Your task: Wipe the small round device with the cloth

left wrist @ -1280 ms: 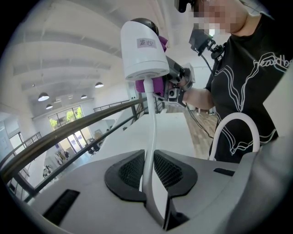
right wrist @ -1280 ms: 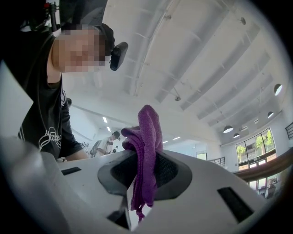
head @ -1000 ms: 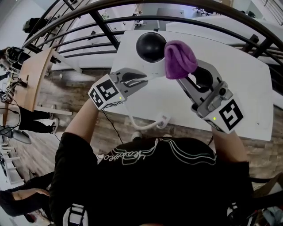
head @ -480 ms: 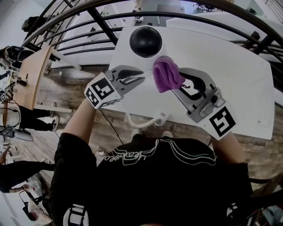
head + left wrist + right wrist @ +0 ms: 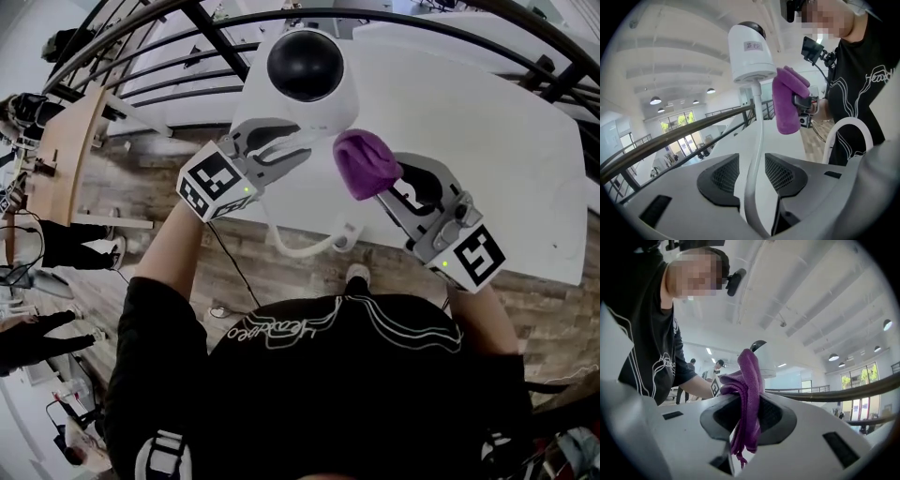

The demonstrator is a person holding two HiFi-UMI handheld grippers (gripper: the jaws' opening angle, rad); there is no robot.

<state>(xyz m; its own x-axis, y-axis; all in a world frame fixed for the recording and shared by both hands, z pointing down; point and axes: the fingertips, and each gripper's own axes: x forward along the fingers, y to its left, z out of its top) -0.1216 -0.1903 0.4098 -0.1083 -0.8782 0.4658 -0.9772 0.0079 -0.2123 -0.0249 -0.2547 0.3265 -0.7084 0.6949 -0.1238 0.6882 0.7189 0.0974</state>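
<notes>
The small round device (image 5: 305, 70) has a white body and a black dome, and it sits at the table's far left end. It appears again, label side on, in the left gripper view (image 5: 749, 51). Its white cable (image 5: 757, 154) runs down between the jaws of my left gripper (image 5: 752, 174). Those jaws have just been opening and stand open, with a gap on each side of the cable. My left gripper (image 5: 298, 145) lies just below the device. My right gripper (image 5: 382, 190) is shut on a bunched purple cloth (image 5: 366, 164), held right of and below the device. The cloth (image 5: 750, 380) hangs between the pads.
The white table (image 5: 487, 141) stretches to the right. The device's cable loops over the near edge to a plug (image 5: 345, 232). Black railings (image 5: 216, 37) run behind the table. A wooden floor, a wooden desk (image 5: 66, 159) and people lie at the left.
The left jaws have spread apart around the cable. The right gripper has carried the purple cloth down and away from the device. The device now looks larger and closer.
</notes>
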